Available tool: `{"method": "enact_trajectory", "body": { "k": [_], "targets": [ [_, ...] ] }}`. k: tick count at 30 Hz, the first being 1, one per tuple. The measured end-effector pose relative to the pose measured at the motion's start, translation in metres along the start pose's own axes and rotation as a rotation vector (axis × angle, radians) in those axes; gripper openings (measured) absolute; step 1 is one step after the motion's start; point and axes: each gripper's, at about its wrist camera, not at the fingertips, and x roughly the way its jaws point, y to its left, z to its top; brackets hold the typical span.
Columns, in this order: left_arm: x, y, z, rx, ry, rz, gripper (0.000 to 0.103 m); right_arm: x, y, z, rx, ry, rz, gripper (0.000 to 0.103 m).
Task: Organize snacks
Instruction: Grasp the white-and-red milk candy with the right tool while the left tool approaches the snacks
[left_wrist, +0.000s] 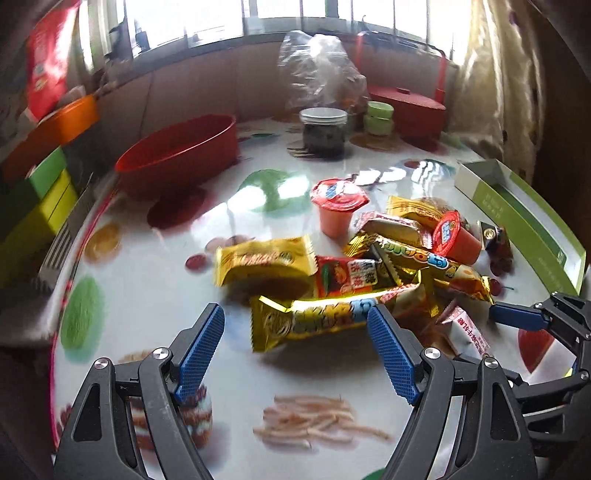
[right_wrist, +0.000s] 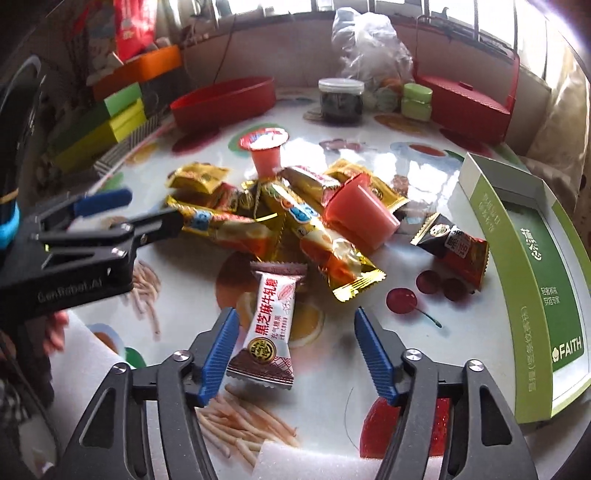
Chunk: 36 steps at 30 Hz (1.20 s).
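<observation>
A heap of wrapped snacks lies on a glossy patterned table (left_wrist: 155, 295). My left gripper (left_wrist: 295, 325) is open just in front of a long gold snack bar (left_wrist: 321, 317). Behind the bar lie a yellow packet (left_wrist: 264, 260) and a red packet (left_wrist: 347, 277). Two pink jelly cups show, one upright (left_wrist: 338, 206) and one tipped (left_wrist: 456, 236). My right gripper (right_wrist: 293, 332) is open around a white candy packet (right_wrist: 271, 325), which lies between its fingers. The right wrist view also shows the gold bars (right_wrist: 325, 251), the tipped cup (right_wrist: 360, 214), a dark packet (right_wrist: 454, 247) and the left gripper (right_wrist: 122, 218).
A red oval basin (left_wrist: 181, 151) stands at the back left, with coloured boxes (left_wrist: 44, 206) beside it. A lidded jar (left_wrist: 324, 133), a plastic bag (left_wrist: 317, 70), green cups (left_wrist: 378, 116) and a red box (left_wrist: 410, 107) stand at the back. A green-and-white open box (right_wrist: 524, 266) lies along the right.
</observation>
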Motion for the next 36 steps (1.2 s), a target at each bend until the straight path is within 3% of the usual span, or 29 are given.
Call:
{"method": "enact_trajectory", "body": {
  "k": [7, 9, 16, 20, 27, 36],
  "targets": [
    [0.016, -0.015, 0.006, 0.113, 0.033, -0.054, 0.080, -0.006, -0.006, -0.002, 0.007, -0.006, -0.009, 0.028],
    [0.017, -0.019, 0.004, 0.131, 0.043, -0.065, 0.080, -0.008, -0.008, -0.002, 0.013, -0.010, -0.012, 0.025],
    [0.014, -0.030, -0.005, 0.157, 0.069, -0.105, 0.080, -0.015, -0.025, -0.004, 0.050, -0.018, -0.025, 0.023],
    [0.008, -0.035, -0.009, 0.145, 0.097, -0.193, 0.080, -0.016, -0.032, -0.007, 0.072, -0.014, -0.029, 0.023],
    [0.000, -0.029, 0.011, 0.183, 0.010, -0.128, 0.080, -0.019, -0.039, -0.011, 0.096, -0.014, -0.027, 0.023],
    [0.021, -0.027, 0.026, 0.220, 0.076, -0.190, 0.080, -0.021, -0.042, -0.013, 0.112, -0.015, -0.028, 0.023]
  ]
}}
